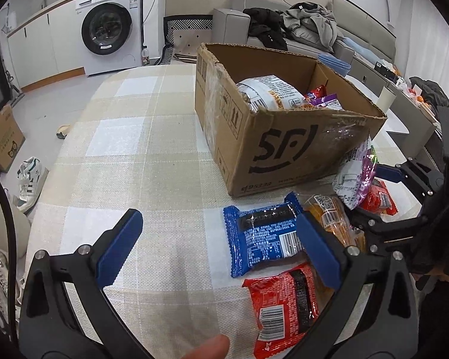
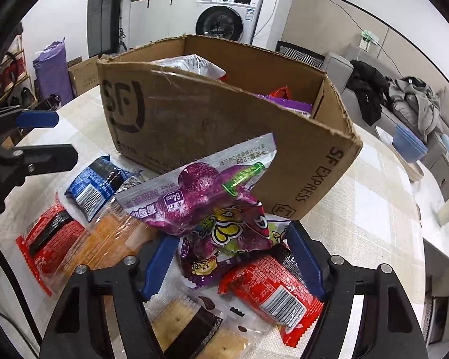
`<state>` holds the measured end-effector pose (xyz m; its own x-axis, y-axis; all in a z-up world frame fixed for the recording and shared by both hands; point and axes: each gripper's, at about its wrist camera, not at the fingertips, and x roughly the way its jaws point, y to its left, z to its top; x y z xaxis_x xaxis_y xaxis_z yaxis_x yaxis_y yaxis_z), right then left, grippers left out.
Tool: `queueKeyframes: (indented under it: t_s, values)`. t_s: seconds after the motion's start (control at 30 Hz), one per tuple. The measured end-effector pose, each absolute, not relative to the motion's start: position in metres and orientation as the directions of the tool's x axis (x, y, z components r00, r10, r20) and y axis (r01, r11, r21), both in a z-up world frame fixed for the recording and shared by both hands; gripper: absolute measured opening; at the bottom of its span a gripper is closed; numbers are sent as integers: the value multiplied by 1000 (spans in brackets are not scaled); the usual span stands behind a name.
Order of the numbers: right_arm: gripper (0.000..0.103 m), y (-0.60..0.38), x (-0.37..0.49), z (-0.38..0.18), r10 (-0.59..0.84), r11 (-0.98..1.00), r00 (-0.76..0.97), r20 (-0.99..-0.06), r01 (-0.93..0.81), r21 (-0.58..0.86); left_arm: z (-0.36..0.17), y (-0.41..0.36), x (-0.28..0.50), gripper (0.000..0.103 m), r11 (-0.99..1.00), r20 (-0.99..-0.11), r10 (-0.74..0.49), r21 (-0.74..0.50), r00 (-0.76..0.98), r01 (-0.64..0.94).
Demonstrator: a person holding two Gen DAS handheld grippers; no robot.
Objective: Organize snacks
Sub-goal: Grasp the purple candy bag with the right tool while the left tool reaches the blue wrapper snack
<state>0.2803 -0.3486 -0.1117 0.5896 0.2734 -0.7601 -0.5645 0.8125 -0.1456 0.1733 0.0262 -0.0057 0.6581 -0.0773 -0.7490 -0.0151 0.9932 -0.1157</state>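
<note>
Blue fingers (image 2: 160, 264) of the right gripper (image 2: 233, 261) are set half apart around the lower, crumpled end of a purple snack bag (image 2: 212, 206); whether the pads are already pressed on the foil cannot be told, since a gap shows beside the left pad. Beyond the fingertips the bag's upper end is leaned against the front wall of the cardboard box (image 2: 194, 119), in which other snacks are already lying. Under the right finger a red packet (image 2: 272, 287) is seen, and below the fingers a cracker pack (image 2: 194, 326); to the left an orange pack (image 2: 110, 239), a blue packet (image 2: 95, 185) and another red one are spread on the table.

Fingers (image 1: 119, 245) of the left gripper (image 1: 218, 245) are held wide apart, with nothing between them but cloth; the blue packet (image 1: 263, 236) is touched or overlapped by the right pad.

The purple bag is judged to be light, soft and air-puffed, with slippery foil that may be squeezed out of a shallow pinch. A hold across the crumpled middle, or on the flat sealed edge, would likely be firmer, and the contents may be crushed by hard pressure.
</note>
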Motion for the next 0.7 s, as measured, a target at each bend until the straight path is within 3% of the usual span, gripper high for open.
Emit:
queueKeyframes:
  t_s: [0.17, 0.7]
  values:
    - [52, -354, 279, -110, 329, 803, 563, -758, -590, -90, -9, 23, 173, 102, 994, -752, -78, -113, 654, -11]
    - [51, -389, 263, -73, 417, 791, 566, -711, -612, -24, -30, 9, 183, 102, 995, -789, -85, -102, 609, 7]
